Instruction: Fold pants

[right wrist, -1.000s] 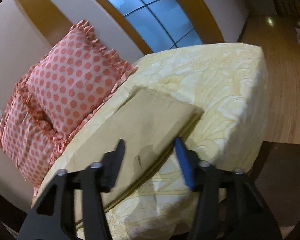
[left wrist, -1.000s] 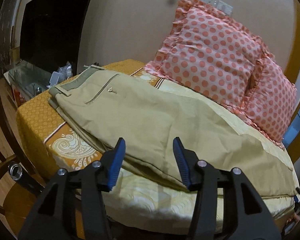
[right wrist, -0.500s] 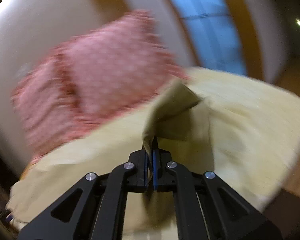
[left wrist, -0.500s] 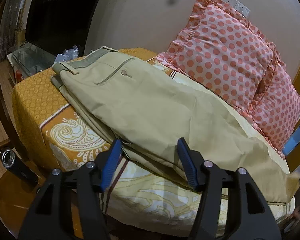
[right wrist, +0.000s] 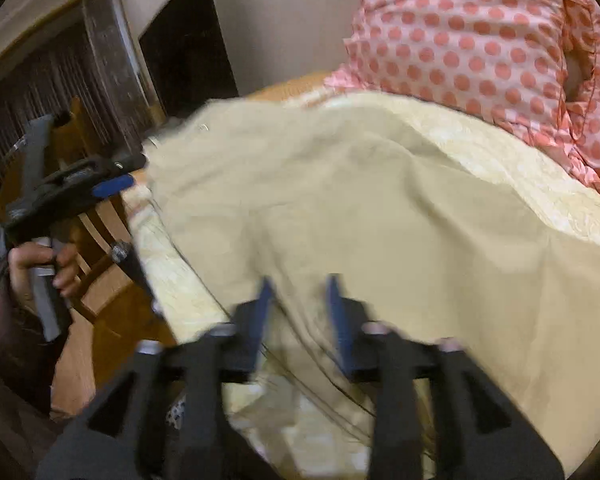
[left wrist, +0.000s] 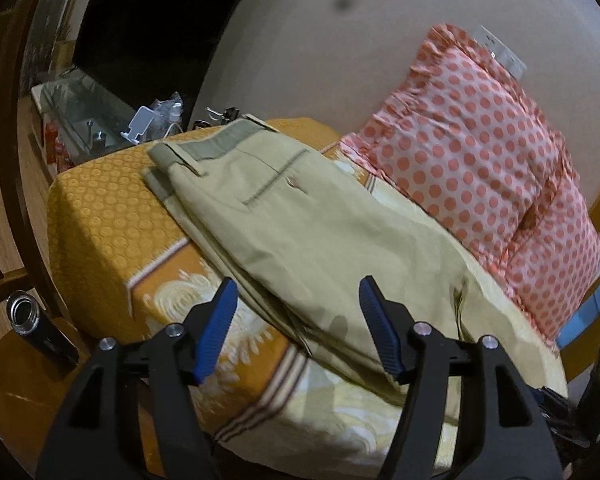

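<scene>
Khaki pants [left wrist: 300, 232] lie on the bed, waistband at the far left, a back pocket button facing up. In the right wrist view the pants [right wrist: 380, 208] fill the middle, with the leg part folded over toward the waist. My left gripper [left wrist: 296, 320] is open and empty, just above the near edge of the pants. It also shows in the right wrist view [right wrist: 112, 178] at the left, held in a hand. My right gripper [right wrist: 300, 316] is open, blurred, with its fingertips [right wrist: 264, 300] over the near fold of the pants.
The bed has an orange and cream patterned cover [left wrist: 108, 224]. Pink polka-dot pillows [left wrist: 480, 168] lean on the wall at the back right. A glass table [left wrist: 80, 108] with clutter stands beyond the bed's left end. A dark bottle [left wrist: 40, 332] sits on a wooden chair.
My right gripper was shut on the pant leg end half a second ago; it has carried it over toward the waist and is now open. My left gripper stayed open and shifted slightly.
</scene>
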`<action>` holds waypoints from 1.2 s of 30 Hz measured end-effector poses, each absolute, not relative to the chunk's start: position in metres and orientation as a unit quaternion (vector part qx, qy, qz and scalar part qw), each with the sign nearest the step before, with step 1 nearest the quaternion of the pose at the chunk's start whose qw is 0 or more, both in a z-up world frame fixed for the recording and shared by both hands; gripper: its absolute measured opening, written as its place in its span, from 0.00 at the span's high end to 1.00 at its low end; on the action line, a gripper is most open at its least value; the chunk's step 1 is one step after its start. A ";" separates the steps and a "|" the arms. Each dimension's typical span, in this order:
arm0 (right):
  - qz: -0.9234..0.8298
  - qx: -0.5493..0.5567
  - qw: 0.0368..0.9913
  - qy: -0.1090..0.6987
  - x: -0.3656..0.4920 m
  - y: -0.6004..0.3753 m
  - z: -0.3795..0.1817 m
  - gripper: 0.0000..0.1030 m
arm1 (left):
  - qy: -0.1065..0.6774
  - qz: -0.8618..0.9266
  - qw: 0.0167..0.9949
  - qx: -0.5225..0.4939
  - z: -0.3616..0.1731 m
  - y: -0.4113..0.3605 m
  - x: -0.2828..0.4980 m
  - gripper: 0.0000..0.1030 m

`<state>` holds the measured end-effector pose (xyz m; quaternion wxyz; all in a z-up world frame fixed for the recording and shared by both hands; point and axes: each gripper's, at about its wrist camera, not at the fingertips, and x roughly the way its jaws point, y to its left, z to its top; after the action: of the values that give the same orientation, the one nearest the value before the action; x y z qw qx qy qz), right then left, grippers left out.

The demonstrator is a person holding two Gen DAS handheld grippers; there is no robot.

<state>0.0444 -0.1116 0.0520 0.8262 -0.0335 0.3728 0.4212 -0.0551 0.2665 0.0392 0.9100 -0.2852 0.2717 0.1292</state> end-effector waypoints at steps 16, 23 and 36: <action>0.321 0.037 0.849 0.419 0.088 -0.135 0.035 0.39 | 0.306 0.155 0.848 -0.403 0.023 0.317 -0.029 0.42; 0.341 0.079 0.853 0.387 0.079 -0.150 0.045 0.37 | 0.303 0.159 0.831 -0.439 0.021 0.335 -0.013 0.44; 0.286 0.187 0.894 0.290 0.070 -0.256 0.078 0.24 | 0.244 0.064 0.963 -0.098 0.147 0.181 0.041 0.95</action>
<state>0.0705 -0.2561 0.0783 0.8938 0.1865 0.2903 0.2865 0.0410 0.1814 0.1472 0.9628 -0.0983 0.2436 0.0641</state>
